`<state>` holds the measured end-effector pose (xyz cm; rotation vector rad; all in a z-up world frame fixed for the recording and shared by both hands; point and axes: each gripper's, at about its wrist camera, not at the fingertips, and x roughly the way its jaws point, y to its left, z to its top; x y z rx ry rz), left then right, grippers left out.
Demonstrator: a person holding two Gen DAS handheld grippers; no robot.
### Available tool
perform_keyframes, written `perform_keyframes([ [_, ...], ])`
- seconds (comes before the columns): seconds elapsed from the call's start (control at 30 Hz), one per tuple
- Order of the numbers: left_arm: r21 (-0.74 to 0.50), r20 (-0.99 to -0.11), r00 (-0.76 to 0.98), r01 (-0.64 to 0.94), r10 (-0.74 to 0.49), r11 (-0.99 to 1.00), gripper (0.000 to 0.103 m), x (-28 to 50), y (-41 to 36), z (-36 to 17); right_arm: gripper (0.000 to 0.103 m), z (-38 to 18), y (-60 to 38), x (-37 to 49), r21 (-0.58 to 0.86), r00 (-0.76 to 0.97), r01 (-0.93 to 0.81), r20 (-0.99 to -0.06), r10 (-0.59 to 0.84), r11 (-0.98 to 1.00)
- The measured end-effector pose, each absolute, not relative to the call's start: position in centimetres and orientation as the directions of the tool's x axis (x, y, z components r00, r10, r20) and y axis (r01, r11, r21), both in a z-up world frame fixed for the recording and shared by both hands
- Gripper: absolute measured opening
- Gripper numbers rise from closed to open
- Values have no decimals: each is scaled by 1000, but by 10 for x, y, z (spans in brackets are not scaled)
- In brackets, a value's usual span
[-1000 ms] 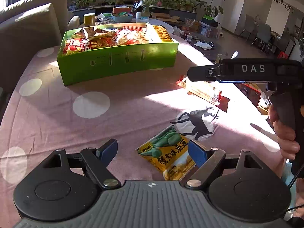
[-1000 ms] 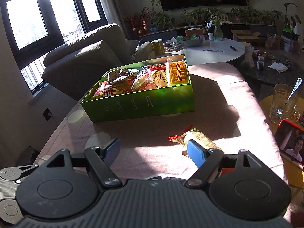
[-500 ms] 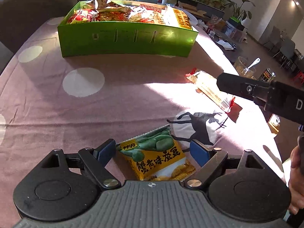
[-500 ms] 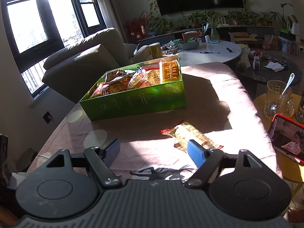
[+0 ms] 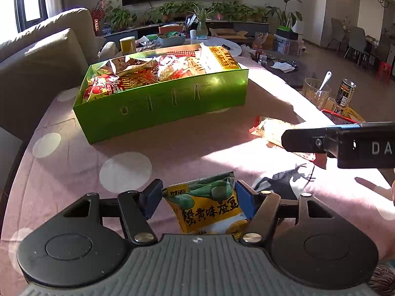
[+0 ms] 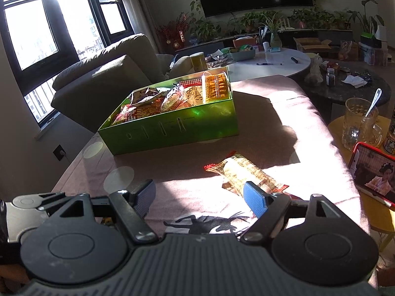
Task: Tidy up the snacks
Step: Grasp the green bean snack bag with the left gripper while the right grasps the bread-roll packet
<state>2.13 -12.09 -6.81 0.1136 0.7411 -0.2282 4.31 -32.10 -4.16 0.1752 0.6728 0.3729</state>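
A yellow and green snack packet lies on the pink dotted cloth, right between the blue pads of my left gripper. Its jaws are closing and both pads touch the packet's sides. Farther back stands the green box, filled with several snack bags. A clear-wrapped snack with red ends lies to the box's right front. My right gripper hovers open just short of it, its right pad over the wrapper's near end, with nothing held. Its black body shows at the right of the left wrist view.
A phone in a red case, a glass mug with a spoon and a can stand on a yellow side table at the right. A sofa lies behind the box, and a round white table beyond it.
My left gripper has moved forward over the yellow and green packet, and its jaws have closed in onto the packet's sides. The right gripper has stayed put, still open.
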Motion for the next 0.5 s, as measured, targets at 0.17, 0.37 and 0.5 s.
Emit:
perform_keyframes([
  [0.17, 25, -694, 704, 232, -150, 973, 61, 42, -110, -72, 74, -46, -319, 56, 231, 714, -286, -596, 368, 930],
  [0.37, 11, -719, 679, 227, -151, 974, 67, 52, -107, -84, 74, -62, -320, 86, 148, 682, -269, -668, 296, 952],
  [0.5, 12, -726, 673, 216, -140, 976, 82, 49, -108, -85, 74, -71, -322, 95, 126, 675, -254, -687, 269, 959],
])
